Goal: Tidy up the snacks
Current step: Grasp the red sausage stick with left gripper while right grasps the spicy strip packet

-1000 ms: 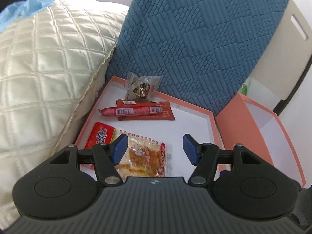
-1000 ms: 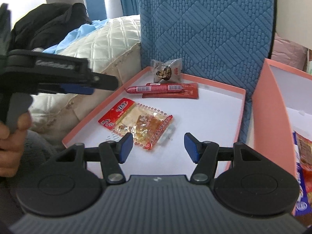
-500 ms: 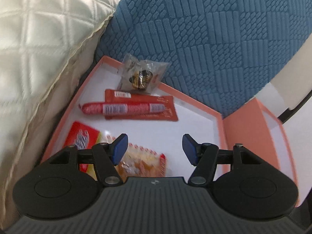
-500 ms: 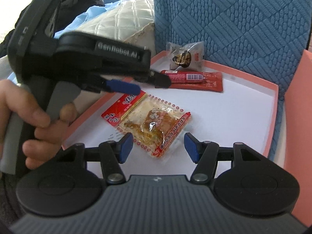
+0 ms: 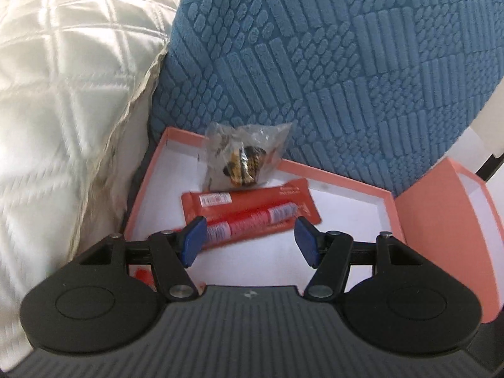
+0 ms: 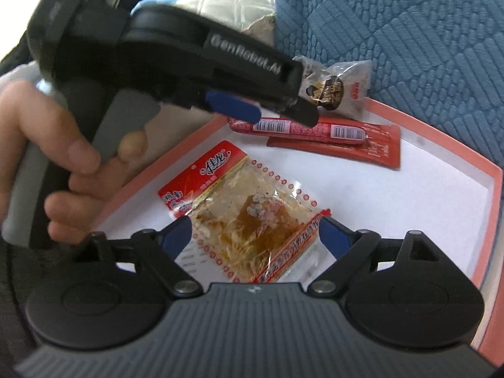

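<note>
Both grippers hang over the shallow pink tray (image 6: 491, 189) with the white floor, which sits against a blue textured cushion (image 5: 330, 63) with a cream quilted pillow (image 5: 63, 94) to its left.

The right gripper (image 6: 255, 236) has just been opening up, and its blue fingers (image 6: 178, 234) now stand wide on either side of the clear snack packet with the red header (image 6: 249, 217). The packet lies flat on the tray floor, and the pads don't look to be pressing on it.

The left gripper (image 5: 249, 241), held in a person's hand (image 6: 60, 163), is about half open with nothing in it. Its fingers (image 5: 193, 239) hover right over the red sausage stick (image 5: 252, 223), which lies on a flat red sachet (image 5: 249, 201) near the tray's back edge. Behind those, a clear-wrapped dark sweet (image 5: 245, 160) leans at the back rim against the cushion. A second pink box (image 5: 441, 230) stands just to the right.
</note>
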Motion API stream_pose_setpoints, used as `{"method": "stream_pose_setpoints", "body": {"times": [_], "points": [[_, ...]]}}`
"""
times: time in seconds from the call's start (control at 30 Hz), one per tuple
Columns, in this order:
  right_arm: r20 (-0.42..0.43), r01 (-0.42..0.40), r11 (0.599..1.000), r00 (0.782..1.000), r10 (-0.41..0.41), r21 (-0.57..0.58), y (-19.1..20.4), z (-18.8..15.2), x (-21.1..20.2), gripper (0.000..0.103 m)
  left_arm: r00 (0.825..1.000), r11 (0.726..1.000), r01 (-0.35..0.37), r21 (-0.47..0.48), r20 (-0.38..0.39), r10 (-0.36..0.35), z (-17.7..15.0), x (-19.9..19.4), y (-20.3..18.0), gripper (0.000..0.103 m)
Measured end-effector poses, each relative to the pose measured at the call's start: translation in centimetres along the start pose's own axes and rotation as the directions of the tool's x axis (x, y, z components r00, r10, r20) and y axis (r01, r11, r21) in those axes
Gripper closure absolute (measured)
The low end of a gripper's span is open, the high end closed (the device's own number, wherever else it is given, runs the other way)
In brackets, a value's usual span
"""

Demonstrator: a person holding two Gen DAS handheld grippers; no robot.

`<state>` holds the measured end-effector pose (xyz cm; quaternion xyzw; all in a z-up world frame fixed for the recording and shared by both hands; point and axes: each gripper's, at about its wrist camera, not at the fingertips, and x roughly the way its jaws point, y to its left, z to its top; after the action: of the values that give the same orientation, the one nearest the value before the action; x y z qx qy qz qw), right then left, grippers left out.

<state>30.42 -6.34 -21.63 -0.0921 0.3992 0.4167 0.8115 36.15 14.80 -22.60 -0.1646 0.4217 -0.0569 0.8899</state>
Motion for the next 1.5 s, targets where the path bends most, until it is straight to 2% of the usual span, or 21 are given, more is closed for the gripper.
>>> {"method": "stream_pose_setpoints", "body": {"times": [0.23,0.33,0.43,0.57,0.67,0.8,0.97,1.03,1.07,1.27,1.4,1.5], "points": [[-0.03,-0.004,0.993,1.0,0.0,-0.119,0.6,0.7,1.8,0.014,0.999,0.998,-0.012,0.054,-0.043,0.015,0.8,2.0,0.2,0.036],[-0.09,-0.011,0.988,0.996,-0.003,-0.156,0.6,0.5,3.1,0.013,0.998,0.998,-0.014,0.064,-0.061,0.018,0.6,2.4,0.2,0.036],[-0.106,0.008,0.969,0.994,-0.036,-0.248,1.5,-0.3,3.6,0.006,0.996,0.996,-0.032,0.087,-0.077,0.039,0.2,2.7,-0.1,0.036],[-0.123,-0.006,0.973,0.992,-0.023,-0.23,1.4,-0.5,3.5,0.003,0.994,0.995,-0.044,0.088,-0.097,0.052,-0.1,3.0,-0.1,0.036],[-0.13,-0.001,0.976,0.991,-0.028,-0.216,1.0,-0.3,3.2,0.011,0.994,0.995,-0.045,0.09,-0.1,0.054,-0.3,3.1,-0.1,0.036],[-0.141,-0.007,0.975,0.99,-0.025,-0.222,0.5,-0.1,2.3,0.028,0.993,0.995,-0.048,0.082,-0.105,0.057,-0.3,3.2,-0.1,0.036],[-0.155,-0.007,0.976,0.987,-0.028,-0.218,0.0,0.3,1.4,0.041,0.991,0.994,-0.06,0.089,-0.112,0.07,-0.5,3.6,-0.3,0.036],[-0.16,-0.001,0.975,0.986,-0.035,-0.222,-0.2,0.4,0.9,0.051,0.99,0.991,-0.071,0.11,-0.116,0.084,-0.8,3.9,-0.9,0.036],[-0.161,0.005,0.975,0.986,-0.041,-0.221,-0.3,0.6,0.7,0.053,0.989,0.989,-0.076,0.13,-0.116,0.091,-1.0,4.0,-1.2,0.036],[-0.146,0.074,0.976,0.984,-0.106,-0.206,-0.9,0.4,-0.4,0.056,0.982,0.963,-0.139,0.23,-0.094,0.164,-1.9,4.4,-2.9,0.038],[-0.138,0.127,0.976,0.979,-0.152,-0.174,-1.7,0.0,-1.3,0.057,0.976,0.948,-0.18,0.263,-0.071,0.206,-2.5,4.3,-3.6,0.05],[-0.141,0.15,0.976,0.975,-0.172,-0.156,-2.4,-0.6,-1.6,0.057,0.978,0.952,-0.172,0.255,-0.068,0.195,-2.8,4.0,-3.7,0.061]]}}
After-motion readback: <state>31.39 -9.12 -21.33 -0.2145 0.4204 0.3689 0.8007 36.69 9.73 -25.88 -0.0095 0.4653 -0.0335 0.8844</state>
